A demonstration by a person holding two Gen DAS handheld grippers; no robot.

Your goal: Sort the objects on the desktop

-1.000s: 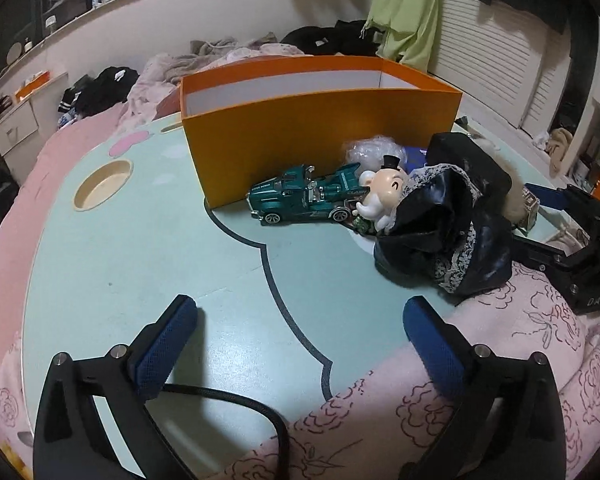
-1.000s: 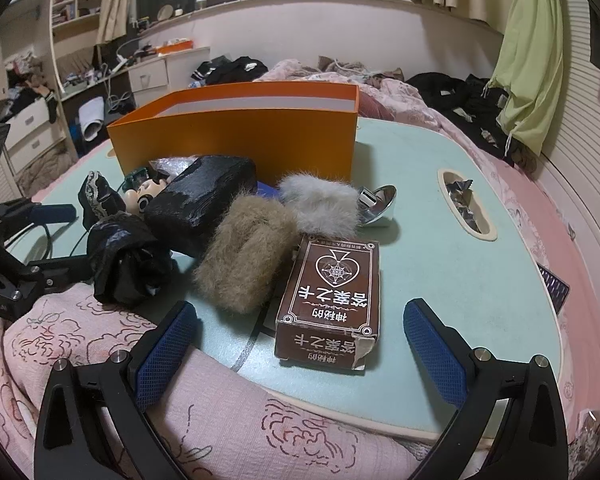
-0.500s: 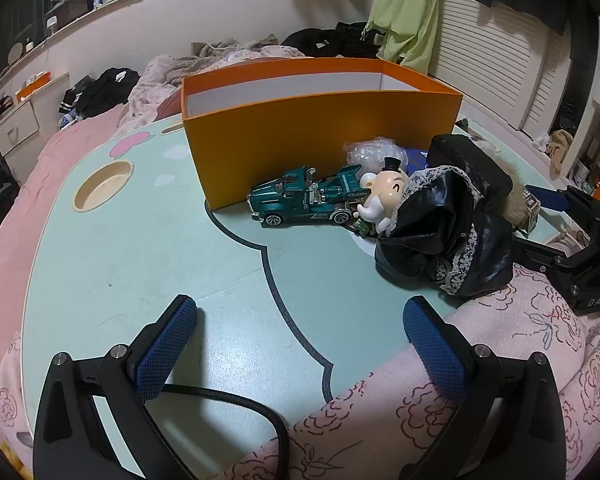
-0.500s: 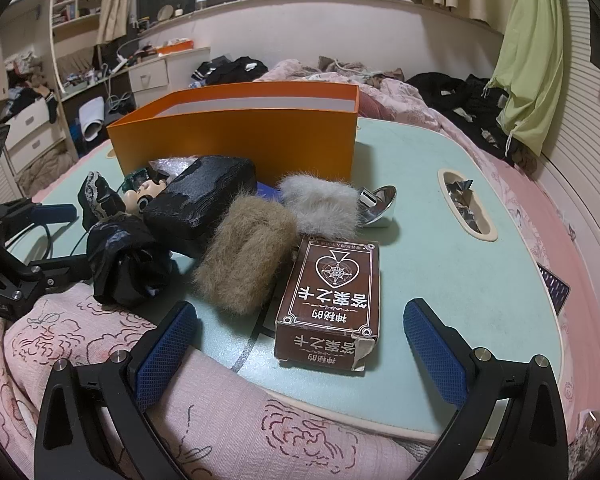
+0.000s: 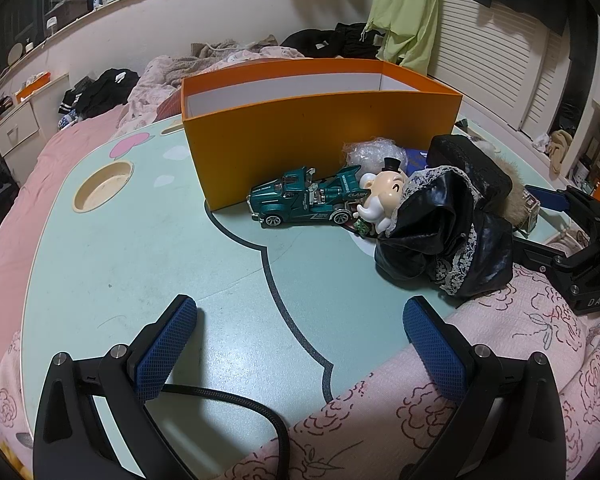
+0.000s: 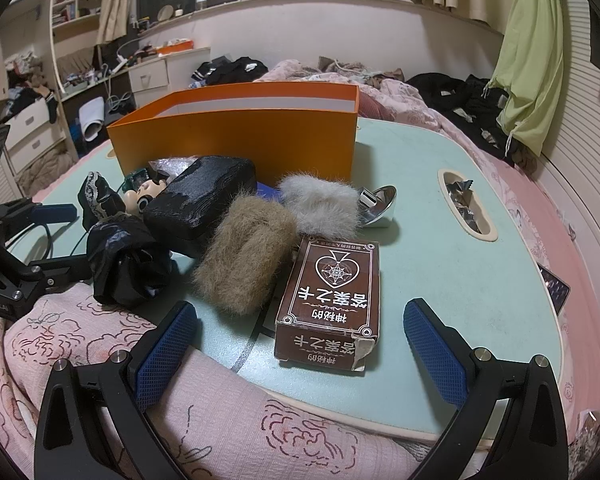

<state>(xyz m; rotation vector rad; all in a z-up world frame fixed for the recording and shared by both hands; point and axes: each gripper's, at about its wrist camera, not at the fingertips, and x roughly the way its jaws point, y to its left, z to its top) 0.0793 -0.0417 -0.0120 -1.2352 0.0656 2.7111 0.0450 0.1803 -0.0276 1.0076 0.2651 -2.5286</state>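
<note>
- Next to nothing has changed over the last second: both views keep the same framing, apart from a very slight drift in the left one, so the sorting has not begun
- The left tool (image 5: pixel 300 334) still hovers low over the near edge of the table (image 5: pixel 140 248), jaws spread wide and holding nothing
- The right tool (image 6: pixel 300 336) likewise stays wide open and empty, with the brown card box (image 6: pixel 332 300) lying just ahead between its jaws
- The orange box (image 5: pixel 320 148) stands open at the back; no object shows above its walls, and its floor is hidden
- The green toy truck (image 5: pixel 306 202), the small figurine (image 5: pixel 382 194), the black ruffled fabric (image 5: pixel 444 240), the black case (image 6: pixel 202 202), and the brown fur piece (image 6: pixel 246 258) and grey fur piece (image 6: pixel 320 210) all lie clustered on the table in front of it
- Judging by position, the card box looks like the right tool's likeliest first pick
</note>
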